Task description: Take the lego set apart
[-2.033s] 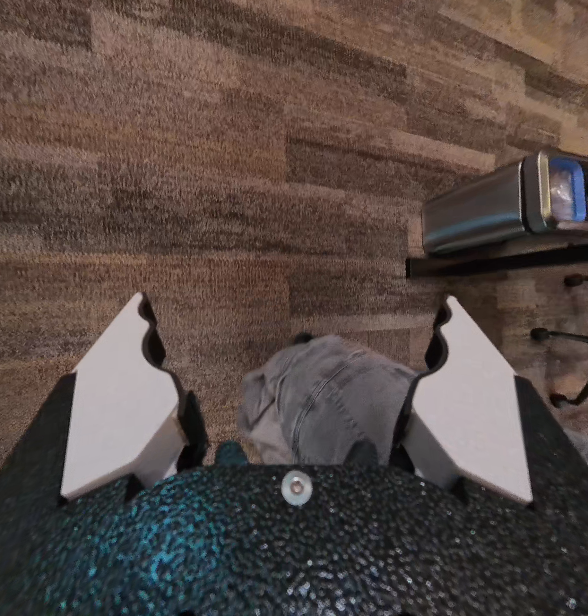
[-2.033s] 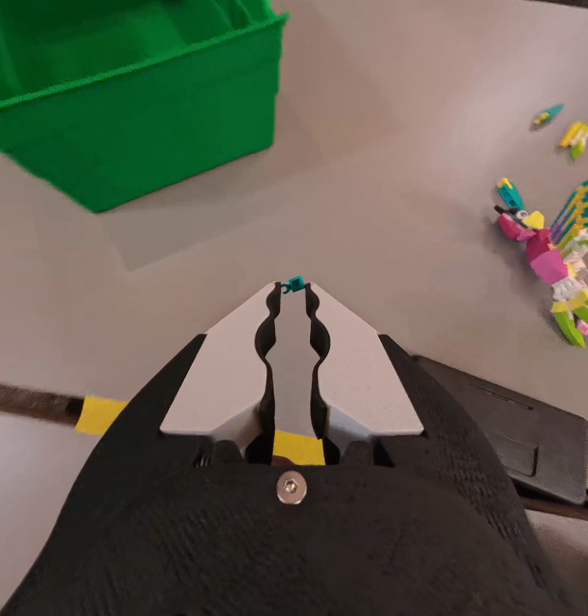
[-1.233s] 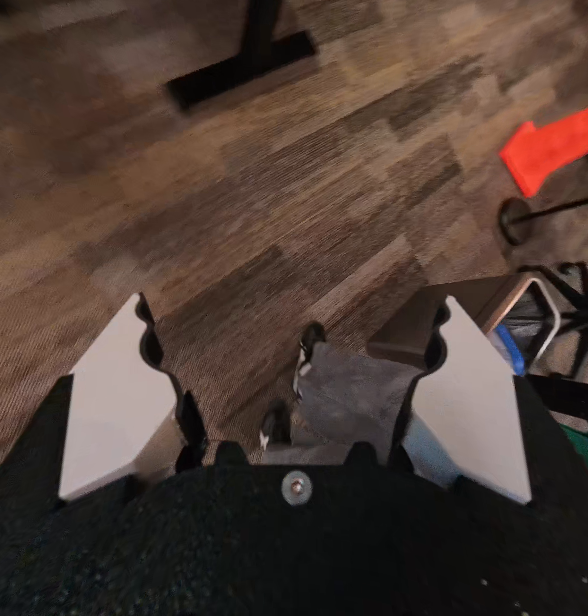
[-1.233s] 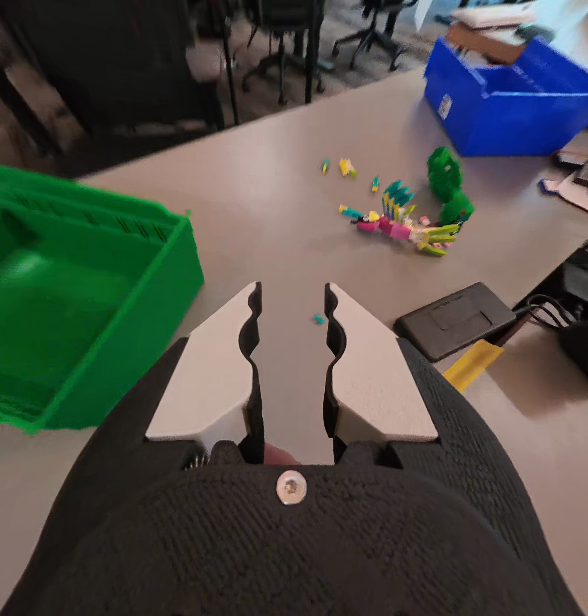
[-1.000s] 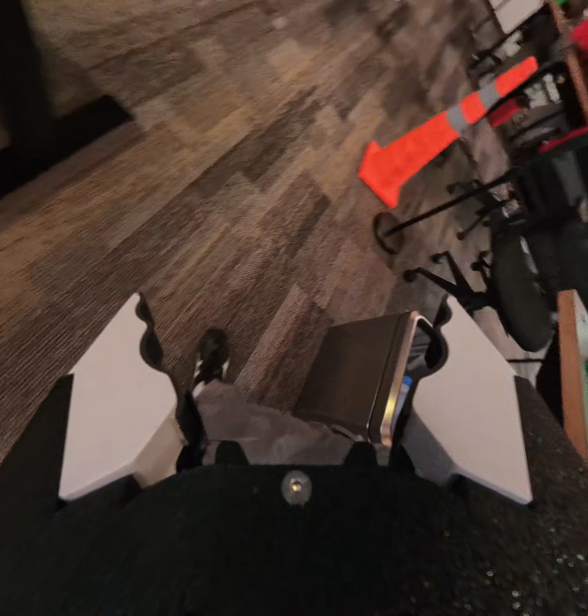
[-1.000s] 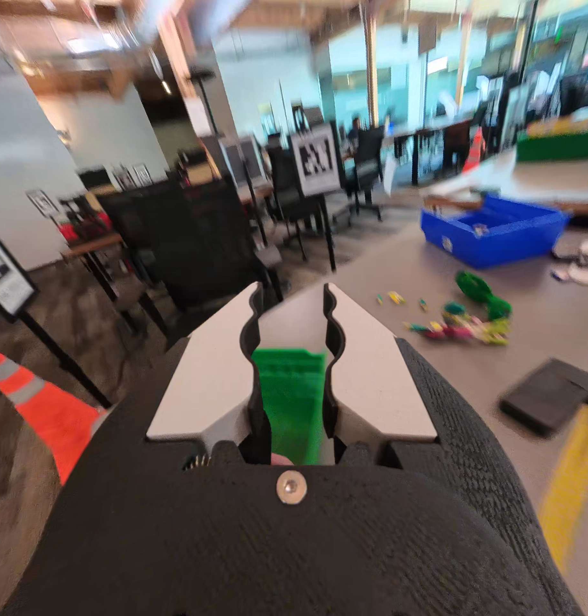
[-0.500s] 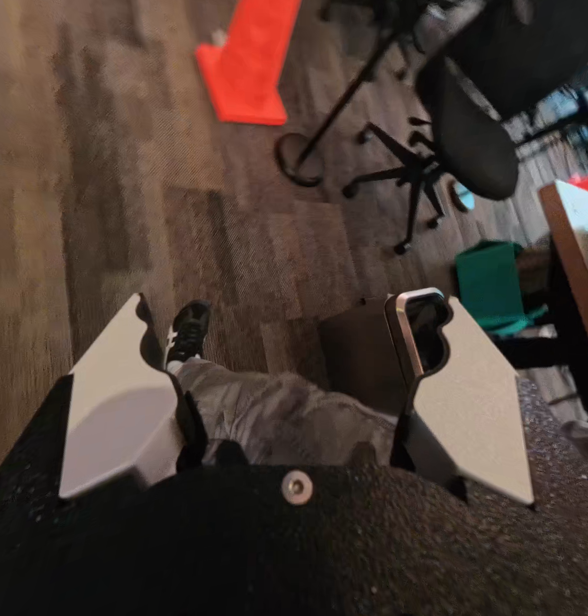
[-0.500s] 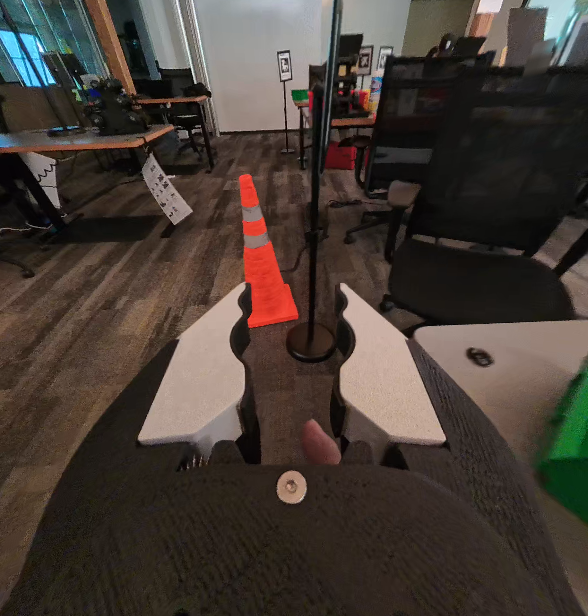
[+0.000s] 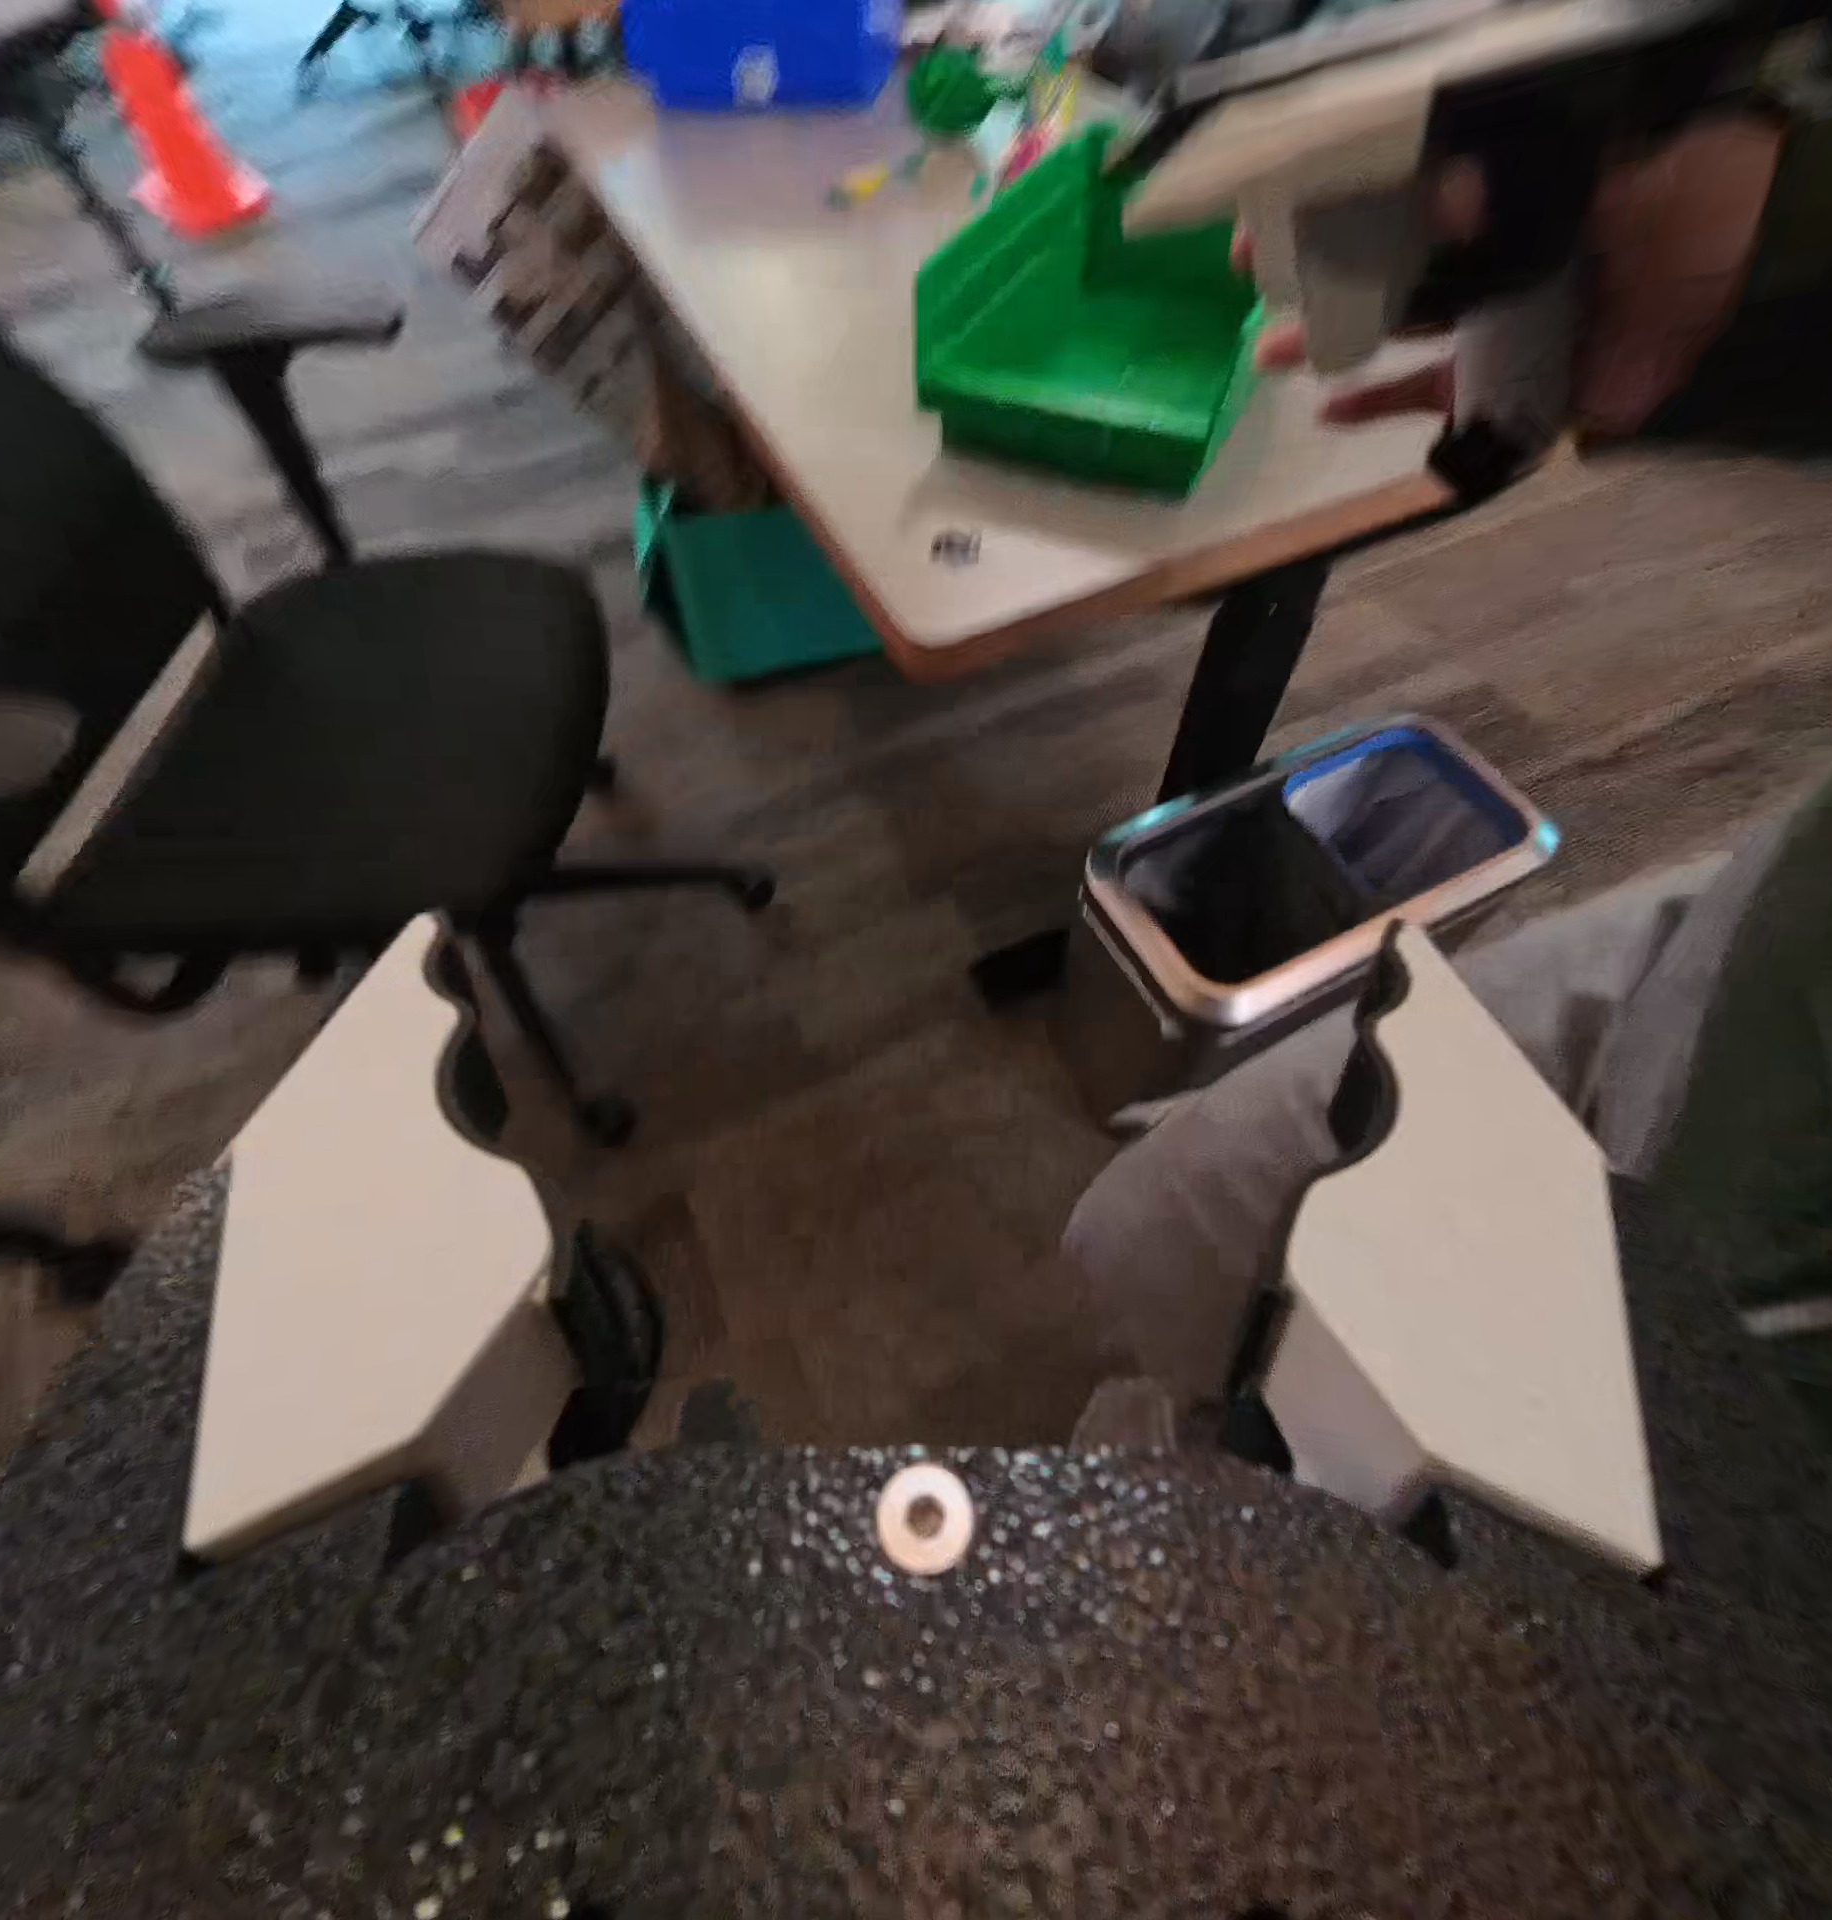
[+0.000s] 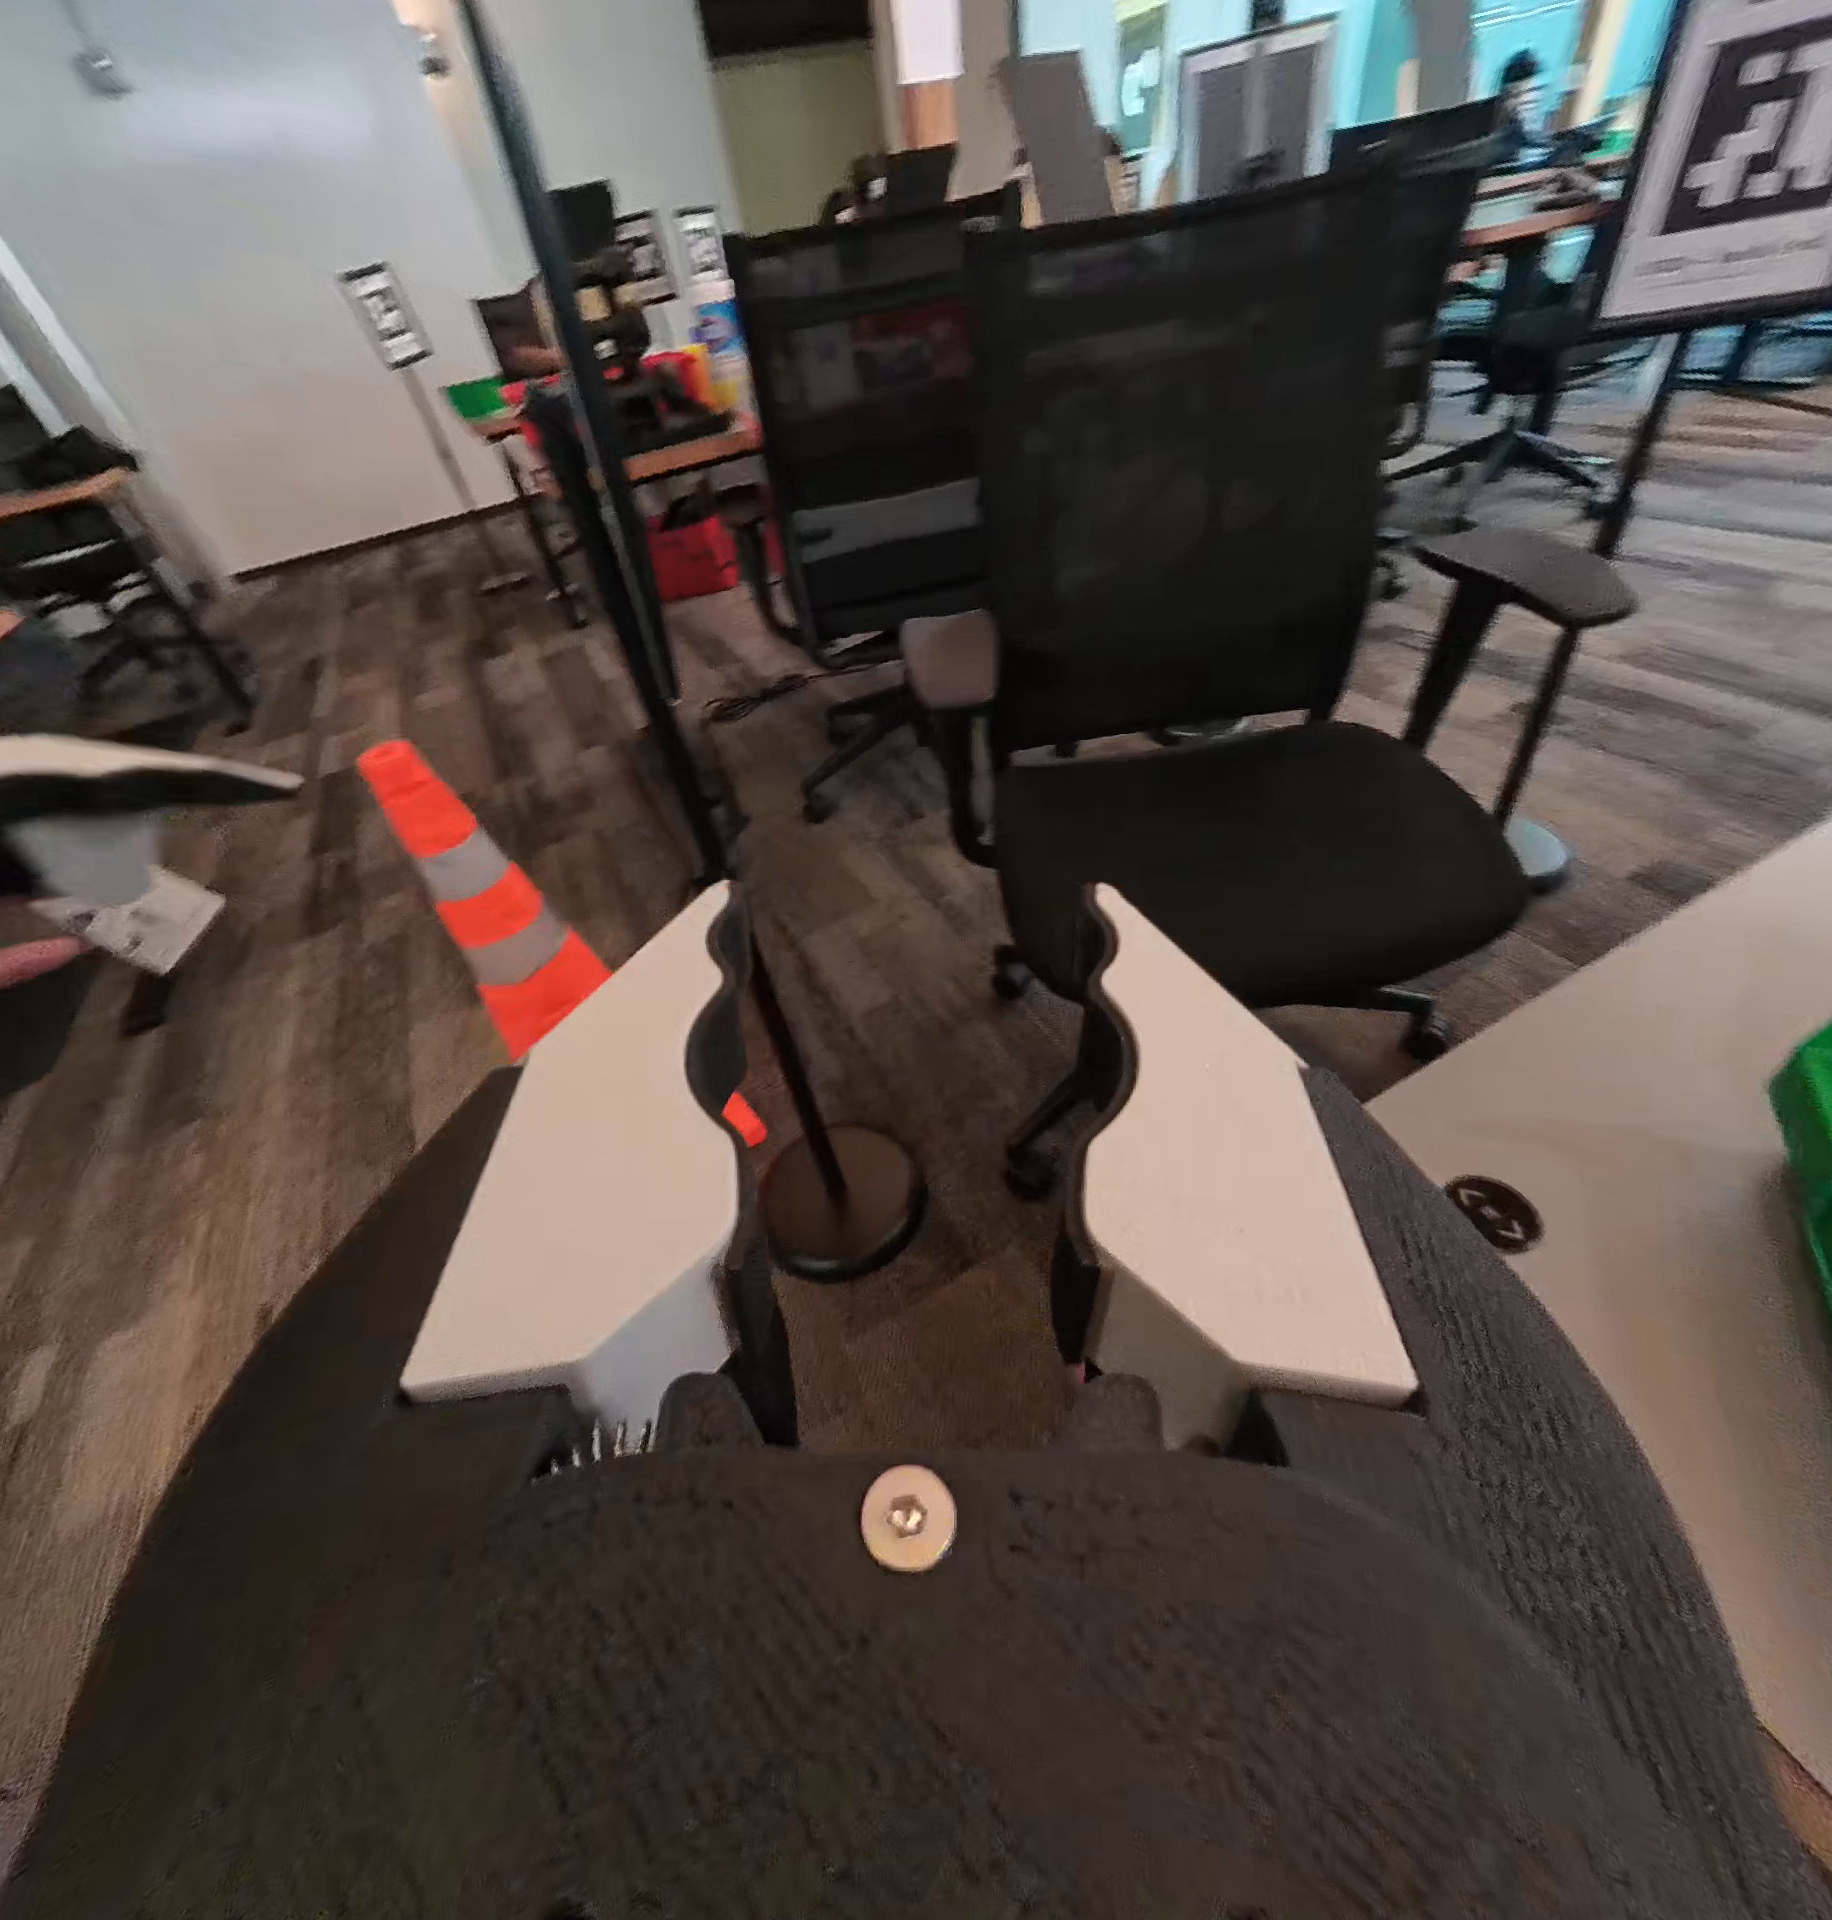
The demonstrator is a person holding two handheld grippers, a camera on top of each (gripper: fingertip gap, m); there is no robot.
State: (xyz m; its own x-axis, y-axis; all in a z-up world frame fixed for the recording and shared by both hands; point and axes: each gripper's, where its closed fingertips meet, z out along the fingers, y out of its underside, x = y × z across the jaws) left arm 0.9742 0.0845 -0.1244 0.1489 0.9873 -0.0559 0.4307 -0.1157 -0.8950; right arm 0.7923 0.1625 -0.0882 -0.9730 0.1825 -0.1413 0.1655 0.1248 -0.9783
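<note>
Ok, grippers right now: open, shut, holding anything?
Left gripper: open wide, empty, off the table.
Right gripper: open, empty, aimed at the chair.

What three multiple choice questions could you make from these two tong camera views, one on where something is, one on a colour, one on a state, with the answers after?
1. Where is the green bin?
A. on the table
B. on the floor under the chair
C. inside the trash can

2. What colour is the traffic cone?
A. blue with white bands
B. orange with grey bands
C. plain yellow

3. How do the left tongs stand?
A. shut on a brick
B. shut on nothing
C. open and empty

Answers:
1 A, the bin rests on the table top near its corner.
2 B, the cone on the floor is orange with two grey bands.
3 C, a wide gap between the fingers shows only the floor and the trash can.
</note>
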